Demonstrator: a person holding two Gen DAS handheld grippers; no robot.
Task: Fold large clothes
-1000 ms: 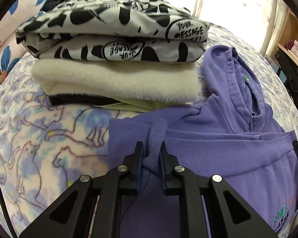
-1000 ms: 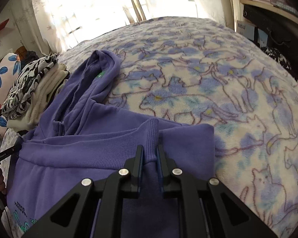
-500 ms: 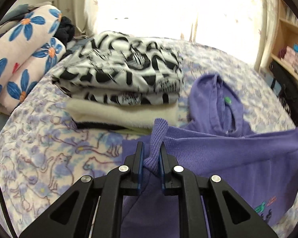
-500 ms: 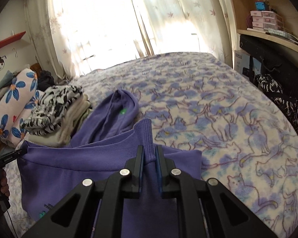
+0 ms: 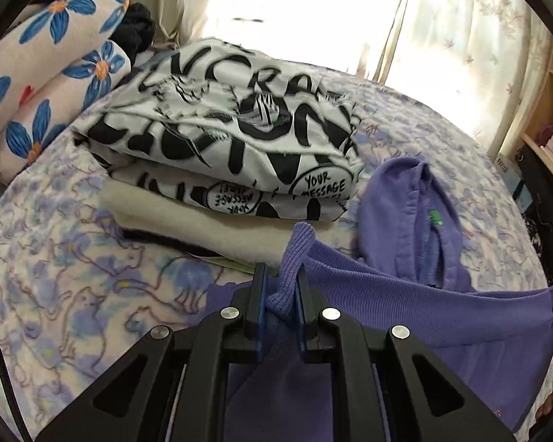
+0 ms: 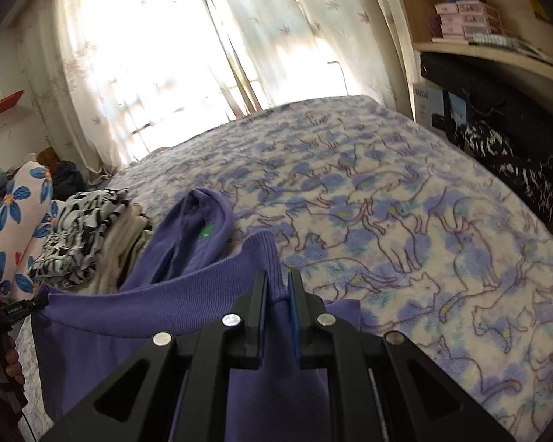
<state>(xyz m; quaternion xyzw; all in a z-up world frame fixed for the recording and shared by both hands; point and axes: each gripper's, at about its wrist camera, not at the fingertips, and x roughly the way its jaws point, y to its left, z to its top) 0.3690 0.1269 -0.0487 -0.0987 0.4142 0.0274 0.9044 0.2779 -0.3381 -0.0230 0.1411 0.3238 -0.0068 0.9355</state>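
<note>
A purple hoodie (image 5: 442, 316) hangs between my two grippers above the bed, its ribbed hem stretched taut across. My left gripper (image 5: 279, 287) is shut on the hem's left corner. My right gripper (image 6: 276, 287) is shut on the hem's right corner (image 6: 265, 258). The hood (image 6: 202, 221) with its green label still lies on the blanket; it also shows in the left wrist view (image 5: 413, 202). The lower body of the hoodie (image 6: 129, 361) droops below the grippers.
A stack of folded clothes (image 5: 232, 136), black-and-white print on top of cream fleece, sits left of the hood. Flowered pillows (image 5: 37, 73) lie at the far left. The cat-print blanket (image 6: 405, 221) covers the bed. Shelves and a dark bag (image 6: 516, 169) stand at the right.
Both grippers have risen with the hoodie's hem, lifting the body off the blanket. The hem now stretches taut between them; the hood stays down on the bed.
</note>
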